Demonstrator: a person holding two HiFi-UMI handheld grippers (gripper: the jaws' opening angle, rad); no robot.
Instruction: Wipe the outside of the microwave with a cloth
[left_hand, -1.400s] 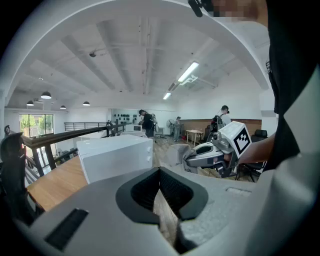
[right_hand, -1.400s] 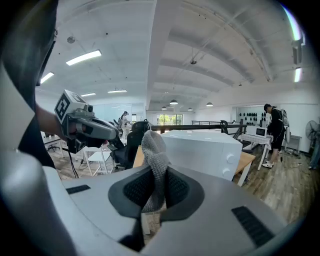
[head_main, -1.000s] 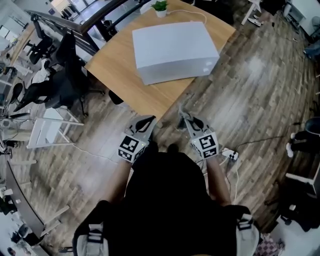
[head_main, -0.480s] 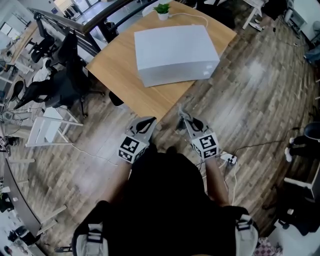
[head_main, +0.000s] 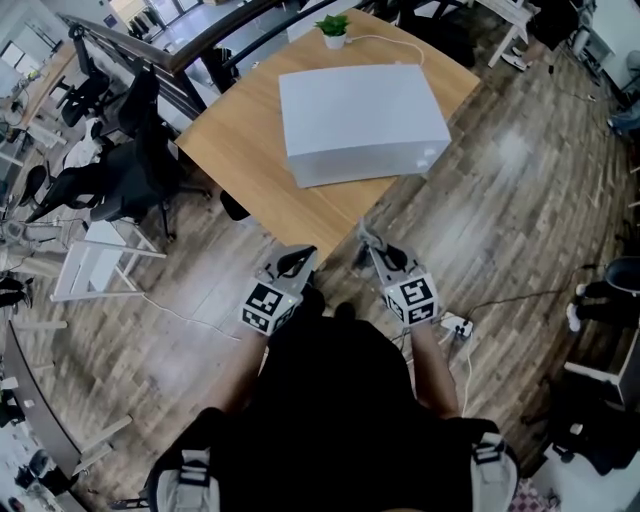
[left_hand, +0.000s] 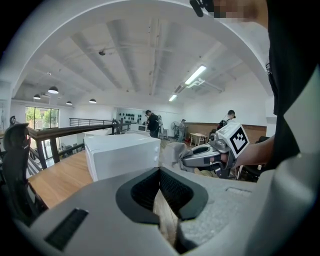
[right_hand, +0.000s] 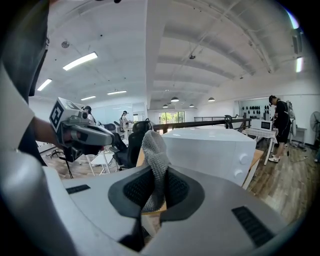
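The boxy white microwave sits on the wooden table. The grey knitted cloth stands upright, pinched between the jaws of the right gripper, well apart from the microwave.

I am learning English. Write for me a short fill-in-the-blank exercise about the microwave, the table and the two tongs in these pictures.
1. The right tongs are shut on a grey ____.
2. The white microwave stands on a ____ table.
3. The left tongs are shut and hold ____.
4. At the table's far corner stands a small potted ____.

Missing words: cloth; wooden; nothing; plant.
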